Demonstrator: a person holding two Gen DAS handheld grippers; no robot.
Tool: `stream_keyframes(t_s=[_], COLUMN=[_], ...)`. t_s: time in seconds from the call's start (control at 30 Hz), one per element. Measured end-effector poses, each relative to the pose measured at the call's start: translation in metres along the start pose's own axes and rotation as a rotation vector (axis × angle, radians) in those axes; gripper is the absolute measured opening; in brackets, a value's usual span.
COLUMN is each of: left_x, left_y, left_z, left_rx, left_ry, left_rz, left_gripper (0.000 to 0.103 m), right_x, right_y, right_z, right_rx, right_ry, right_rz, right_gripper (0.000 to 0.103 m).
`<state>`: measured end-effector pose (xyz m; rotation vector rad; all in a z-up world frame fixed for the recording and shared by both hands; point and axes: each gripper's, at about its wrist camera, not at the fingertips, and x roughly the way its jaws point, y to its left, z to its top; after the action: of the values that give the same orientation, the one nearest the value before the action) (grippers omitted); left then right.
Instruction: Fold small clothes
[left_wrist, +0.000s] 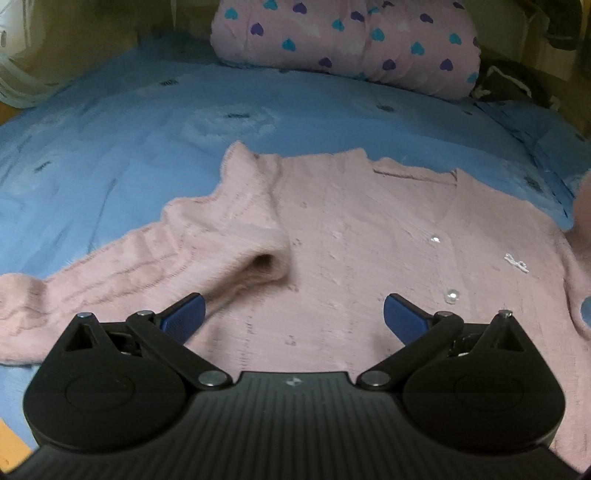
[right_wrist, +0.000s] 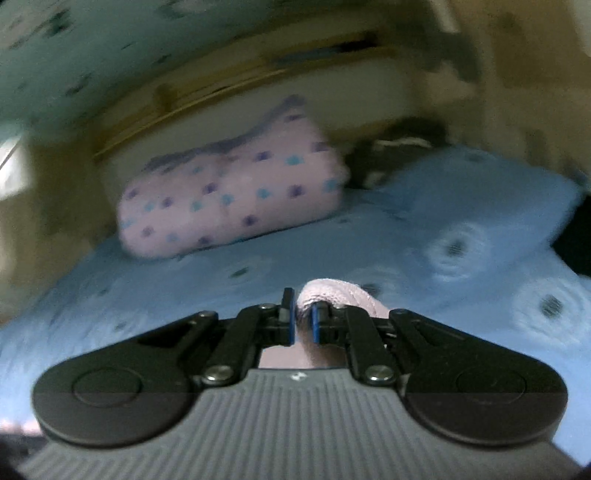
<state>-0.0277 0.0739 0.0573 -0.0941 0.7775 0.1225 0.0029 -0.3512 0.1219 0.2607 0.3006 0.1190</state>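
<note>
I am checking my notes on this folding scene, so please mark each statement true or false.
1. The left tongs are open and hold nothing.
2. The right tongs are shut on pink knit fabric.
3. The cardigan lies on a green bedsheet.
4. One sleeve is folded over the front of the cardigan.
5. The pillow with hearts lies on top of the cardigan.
1. True. The left tongs stand wide open above the cardigan.
2. True. The right tongs pinch pink knit fabric.
3. False. The bedsheet is blue.
4. True. The sleeve lies across the front.
5. False. The pillow lies apart, behind the cardigan.
</note>
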Motion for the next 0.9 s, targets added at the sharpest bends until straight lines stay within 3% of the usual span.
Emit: stream_keyframes(t_s=[0.2, 0.37, 0.67, 0.7, 0.83, 0.9], left_x=[-0.004, -0.007, 0.001, 0.002, 0.003, 0.002], left_y=[0.008, 0.01, 0.014, 0.016, 0.026, 0.029], left_z=[0.001, 0.0, 0.002, 0.003, 0.012, 0.016], left_rx=[0.004, 0.026, 0.034, 0.027, -0.002, -0.011], left_ry=[-0.016, -0.029, -0.042, -0.05, -0.074, -0.09], left_rz=[0.017, 0.028, 0.05, 0.061, 0.103, 0.105], left_gripper=[0.103, 0.103, 0.103, 0.103, 0.103, 0.103], right_x=[0.024, 0.052, 0.085, 0.087, 0.081, 0.074], right_y=[0.072, 0.118, 0.154, 0.155, 0.161, 0.163], right_z=[-0.025, -0.065, -0.131, -0.136, -0.136, -0.131], right_rx=[-0.149, -0.234, -0.302, -0.31, -0.331, -0.323], right_ry=[0.069, 0.194, 0.401, 0.418, 0.462, 0.498], right_rz=[0.143, 0.242, 0.318, 0.316, 0.37, 0.397], right_gripper=[0.011, 0.011, 0.015, 0.019, 0.055, 0.061])
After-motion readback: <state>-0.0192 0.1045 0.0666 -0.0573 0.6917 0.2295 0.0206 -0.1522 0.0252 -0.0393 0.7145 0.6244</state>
